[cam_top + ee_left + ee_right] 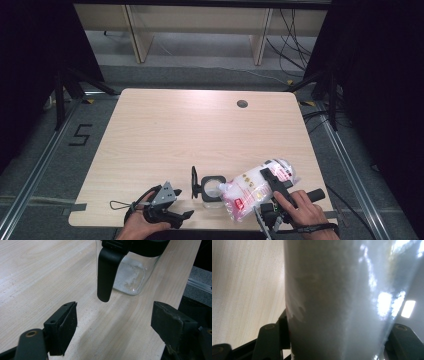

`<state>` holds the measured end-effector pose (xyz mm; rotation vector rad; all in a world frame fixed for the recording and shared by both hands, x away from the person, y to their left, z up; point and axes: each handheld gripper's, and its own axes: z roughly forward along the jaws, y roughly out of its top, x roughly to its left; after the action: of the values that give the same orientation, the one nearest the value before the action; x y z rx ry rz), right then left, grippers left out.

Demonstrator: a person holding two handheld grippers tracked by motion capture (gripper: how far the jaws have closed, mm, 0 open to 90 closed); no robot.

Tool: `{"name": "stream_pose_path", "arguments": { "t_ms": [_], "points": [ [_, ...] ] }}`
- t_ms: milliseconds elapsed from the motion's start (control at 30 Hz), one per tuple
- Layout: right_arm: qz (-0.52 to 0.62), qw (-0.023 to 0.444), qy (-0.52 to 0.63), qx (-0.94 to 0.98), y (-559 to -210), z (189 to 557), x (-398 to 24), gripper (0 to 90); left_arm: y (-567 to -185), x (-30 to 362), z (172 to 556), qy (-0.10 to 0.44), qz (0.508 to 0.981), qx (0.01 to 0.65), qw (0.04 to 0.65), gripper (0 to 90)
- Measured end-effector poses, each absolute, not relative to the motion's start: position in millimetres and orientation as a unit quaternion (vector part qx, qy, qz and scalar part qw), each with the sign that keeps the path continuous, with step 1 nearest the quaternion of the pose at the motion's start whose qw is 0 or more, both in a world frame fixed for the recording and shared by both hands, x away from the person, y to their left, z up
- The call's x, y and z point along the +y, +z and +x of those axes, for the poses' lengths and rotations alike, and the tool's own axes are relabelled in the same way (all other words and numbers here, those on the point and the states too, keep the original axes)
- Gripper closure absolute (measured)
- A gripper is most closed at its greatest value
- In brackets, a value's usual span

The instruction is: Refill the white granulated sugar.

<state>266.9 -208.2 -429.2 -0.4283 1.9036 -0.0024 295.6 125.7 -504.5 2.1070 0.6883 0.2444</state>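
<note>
Pouring step: your right gripper (pixel 272 187) clamps the tilted bag (pixel 257 187), its mouth over the jar (pixel 212 190) near the table's (pixel 200 130) front edge. Your left gripper (pixel 167 212) waits open beside the jar. Next, tip further, steadily.

We record a light wood-grain counter (pixel 165 135) with rounded corners and a round cable hole (pixel 242 104) near its far right corner. Standing directly on it near the front edge is a clear square jar (pixel 212 192) with a black rim, its black lid (pixel 194 182) hinged open leftward.
</note>
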Motion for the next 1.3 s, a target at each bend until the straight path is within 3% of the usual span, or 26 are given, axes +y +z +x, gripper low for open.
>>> {"name": "stream_pose_path", "arguments": {
  "t_ms": [1300],
  "points": [
    [-0.189, 0.566, -0.004, 0.802, -429.5, 266.6, -209.1, 41.2, -504.1, 125.9, 295.5, 0.099, 0.848, 0.276, 0.441, 20.7]
  ]
}}
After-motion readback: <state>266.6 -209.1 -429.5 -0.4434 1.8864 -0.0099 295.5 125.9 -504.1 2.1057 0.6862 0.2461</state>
